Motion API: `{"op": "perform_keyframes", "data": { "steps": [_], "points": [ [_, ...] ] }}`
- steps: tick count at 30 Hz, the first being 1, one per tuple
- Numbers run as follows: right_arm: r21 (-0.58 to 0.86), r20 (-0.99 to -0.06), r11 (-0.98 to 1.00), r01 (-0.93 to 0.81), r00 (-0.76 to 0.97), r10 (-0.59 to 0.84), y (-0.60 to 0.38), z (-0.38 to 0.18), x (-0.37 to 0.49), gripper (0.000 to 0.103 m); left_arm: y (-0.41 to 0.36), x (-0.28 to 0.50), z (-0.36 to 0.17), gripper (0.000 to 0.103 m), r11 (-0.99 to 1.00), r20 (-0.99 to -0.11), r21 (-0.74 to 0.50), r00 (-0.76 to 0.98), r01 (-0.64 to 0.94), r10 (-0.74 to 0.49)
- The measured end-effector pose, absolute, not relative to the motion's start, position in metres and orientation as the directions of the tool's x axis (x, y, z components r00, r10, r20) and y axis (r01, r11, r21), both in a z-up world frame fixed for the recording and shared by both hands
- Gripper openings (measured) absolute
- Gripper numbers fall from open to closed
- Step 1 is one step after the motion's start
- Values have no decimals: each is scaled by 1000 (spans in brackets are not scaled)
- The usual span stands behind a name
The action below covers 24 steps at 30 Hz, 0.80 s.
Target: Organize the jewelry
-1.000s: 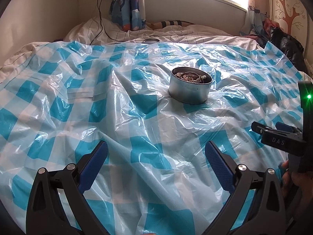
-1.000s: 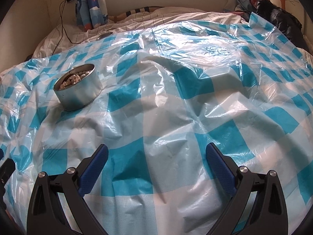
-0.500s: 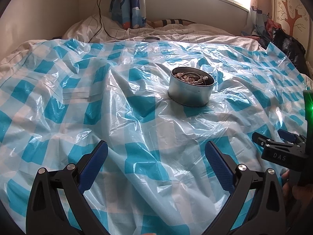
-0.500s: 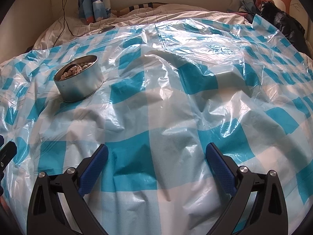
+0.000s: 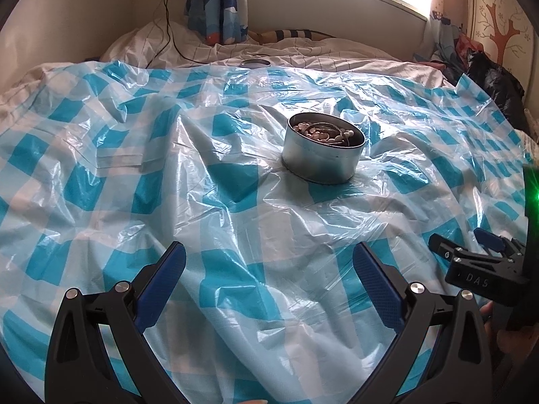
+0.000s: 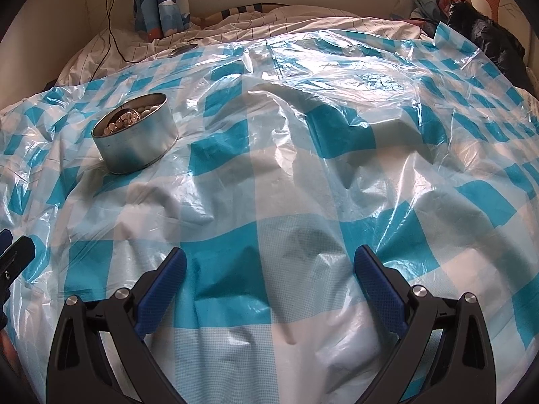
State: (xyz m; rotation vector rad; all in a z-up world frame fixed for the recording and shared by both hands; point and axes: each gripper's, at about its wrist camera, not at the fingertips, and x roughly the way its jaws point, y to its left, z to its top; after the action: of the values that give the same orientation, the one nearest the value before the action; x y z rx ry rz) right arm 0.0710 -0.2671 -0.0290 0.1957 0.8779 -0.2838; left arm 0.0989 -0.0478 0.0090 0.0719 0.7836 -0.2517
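My left gripper and right gripper hover wide apart, empty; beyond, the tin holds seemingly all the jewelry.

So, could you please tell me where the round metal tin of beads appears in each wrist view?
Left wrist: the metal tin sits right of centre, in the upper middle, on the checked plastic sheet.
Right wrist: the same tin is at upper left.
Shared landmark: the blue cartoon curtain, behind the tin.

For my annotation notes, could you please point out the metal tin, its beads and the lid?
metal tin (image 5: 320, 160), left wrist view, front wall.
beads (image 6: 129, 119), right wrist view, pile inside.
lid (image 5: 255, 63), left wrist view, top face.
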Motion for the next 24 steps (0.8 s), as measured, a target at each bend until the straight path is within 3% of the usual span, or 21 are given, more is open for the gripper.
{"op": "perform_keyframes", "data": {
  "steps": [7,16,24],
  "points": [
    [34,-775,944,328,604,-183,-265,-33,72,96,-45,114,8,95,965,-709,-120,660,234,-249],
    [20,-768,941,339,607,-202,-264,-35,73,96,-37,103,24,95,953,-615,-167,729,252,-301],
    [20,-768,941,338,608,-202,-264,-35,73,96,-41,116,0,95,982,-753,-37,641,184,-149]
  ]
}}
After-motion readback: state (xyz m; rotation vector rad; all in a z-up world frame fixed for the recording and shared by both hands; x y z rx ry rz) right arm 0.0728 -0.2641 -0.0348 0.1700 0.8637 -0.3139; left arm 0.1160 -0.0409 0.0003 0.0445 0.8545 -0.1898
